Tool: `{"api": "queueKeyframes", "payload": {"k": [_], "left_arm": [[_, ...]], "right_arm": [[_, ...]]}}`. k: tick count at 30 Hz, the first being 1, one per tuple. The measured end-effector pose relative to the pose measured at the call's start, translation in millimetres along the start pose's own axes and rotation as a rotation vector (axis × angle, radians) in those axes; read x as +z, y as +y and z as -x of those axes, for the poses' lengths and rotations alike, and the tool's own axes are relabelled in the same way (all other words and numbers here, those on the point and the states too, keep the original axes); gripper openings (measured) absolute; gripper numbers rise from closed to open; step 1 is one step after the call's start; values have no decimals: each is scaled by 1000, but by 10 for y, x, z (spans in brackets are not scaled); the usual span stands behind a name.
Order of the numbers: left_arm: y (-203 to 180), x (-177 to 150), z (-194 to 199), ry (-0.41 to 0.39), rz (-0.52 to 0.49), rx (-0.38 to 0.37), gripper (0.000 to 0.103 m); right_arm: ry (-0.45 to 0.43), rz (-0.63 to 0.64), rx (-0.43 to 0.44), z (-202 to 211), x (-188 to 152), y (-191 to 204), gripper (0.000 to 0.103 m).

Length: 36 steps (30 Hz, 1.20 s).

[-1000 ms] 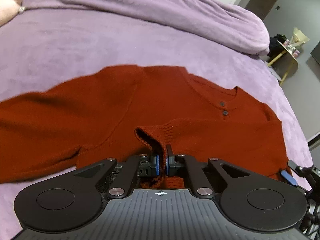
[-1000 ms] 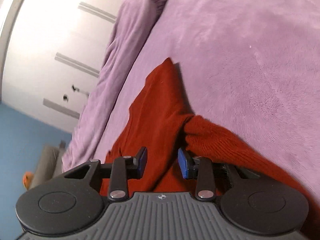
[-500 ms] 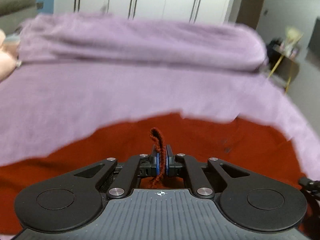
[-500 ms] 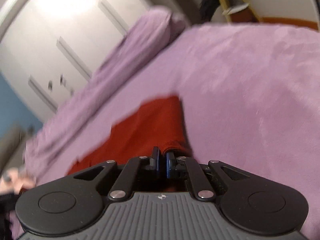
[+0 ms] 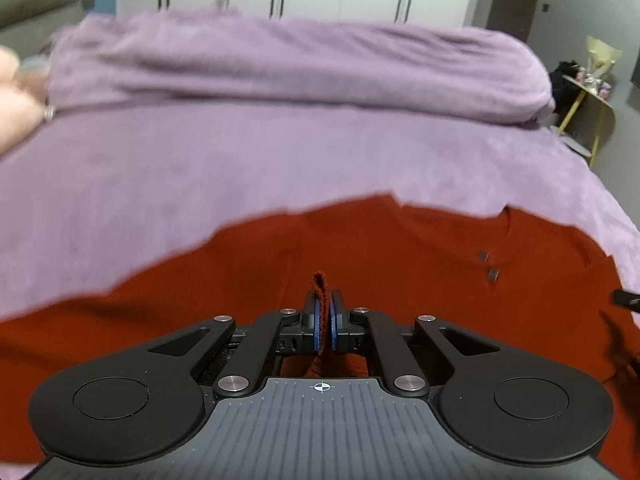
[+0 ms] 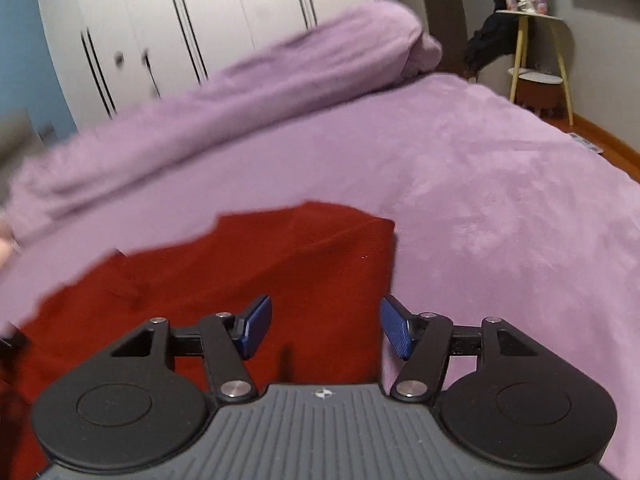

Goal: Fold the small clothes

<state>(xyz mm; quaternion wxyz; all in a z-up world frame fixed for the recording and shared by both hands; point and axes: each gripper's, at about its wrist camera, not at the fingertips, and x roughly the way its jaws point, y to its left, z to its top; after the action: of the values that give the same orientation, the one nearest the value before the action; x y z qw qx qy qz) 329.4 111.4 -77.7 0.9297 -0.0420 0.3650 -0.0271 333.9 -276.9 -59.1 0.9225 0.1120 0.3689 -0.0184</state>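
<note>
A rust-red knit sweater point(image 5: 400, 264) lies spread on the purple bedspread point(image 5: 240, 160), its collar and two small buttons point(image 5: 488, 266) toward the right. My left gripper point(image 5: 325, 320) is shut on a folded bit of the sweater's knit edge, which sticks up between the blue pads. In the right wrist view the sweater point(image 6: 248, 272) lies under and ahead of my right gripper point(image 6: 326, 326), which is open and empty above the sweater's right edge.
A rolled purple duvet point(image 5: 300, 64) lies across the far side of the bed. White wardrobe doors point(image 6: 200, 12) stand behind it. A small yellow-legged side table point(image 6: 532, 40) with items stands off the bed's right side.
My right gripper was shut on the sweater half a second ago and has opened and let go. My left gripper stays shut on the knit edge; its view has steadied.
</note>
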Motion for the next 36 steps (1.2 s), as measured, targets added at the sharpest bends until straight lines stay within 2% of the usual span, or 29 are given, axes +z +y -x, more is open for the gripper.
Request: {"api": "queueKeyframes", "payload": {"k": [2,5,7,9,11,13,16,18,19,21,22,23,25,26,28,29,30,31,34,36], "left_arm": [[-36,77,37,-37,-23,-4,6],[-61,159,87,-87,-19,-14,6],[-78,190,147,-134,-19,-15,6],[-99,196,191,-185,-34,-11,6],[-132,170,143,-201,-79,19,6],[-153,125,-32,-143,-126,83,7],[-90,1,-365,43,-126,170,7],[-8,-71,-328,52,-88,198,7],[34,-80,-251,33,-51,182,9],[61,-56,-93,-16,19,132,13],[35,-40,-47,-33,37,106,15],[-15,-26,-32,-37,43,73,23],[-173,-21,-111,1,11,26,35],[-225,-40,-186,31,-1,26,37],[-275,-79,-377,121,-11,43,39],[-275,-118,-435,136,-11,61,43],[-277,-144,-437,119,-19,74,47],[-287,-158,-429,111,-35,91,53],[-271,-168,-430,117,-29,92,54],[-200,-197,-406,128,-3,110,58]], "right_arm": [[25,50,-17,-176,28,78,49],[37,170,-75,-308,-14,233,10],[21,211,-92,-348,-27,278,7],[-56,237,-108,-247,-34,299,7],[-122,210,-142,-160,-43,303,7],[-161,170,-173,-165,-80,268,7],[-78,233,-218,-349,-142,313,12],[-77,254,-231,-303,-119,317,18],[-108,248,-225,-219,-99,327,21],[-171,246,-177,-63,-76,373,21],[-191,254,-135,10,-76,438,21],[-192,271,-85,49,-88,526,21],[-163,315,-9,22,-150,698,20],[-137,348,7,-27,-200,794,20],[-71,410,-7,-178,-315,909,20],[-22,434,-56,-288,-378,922,20],[-9,438,-83,-336,-430,891,20],[-30,428,-83,-337,-466,820,20],[-29,408,-104,-332,-420,696,20],[-25,438,-126,-338,-414,691,20]]}}
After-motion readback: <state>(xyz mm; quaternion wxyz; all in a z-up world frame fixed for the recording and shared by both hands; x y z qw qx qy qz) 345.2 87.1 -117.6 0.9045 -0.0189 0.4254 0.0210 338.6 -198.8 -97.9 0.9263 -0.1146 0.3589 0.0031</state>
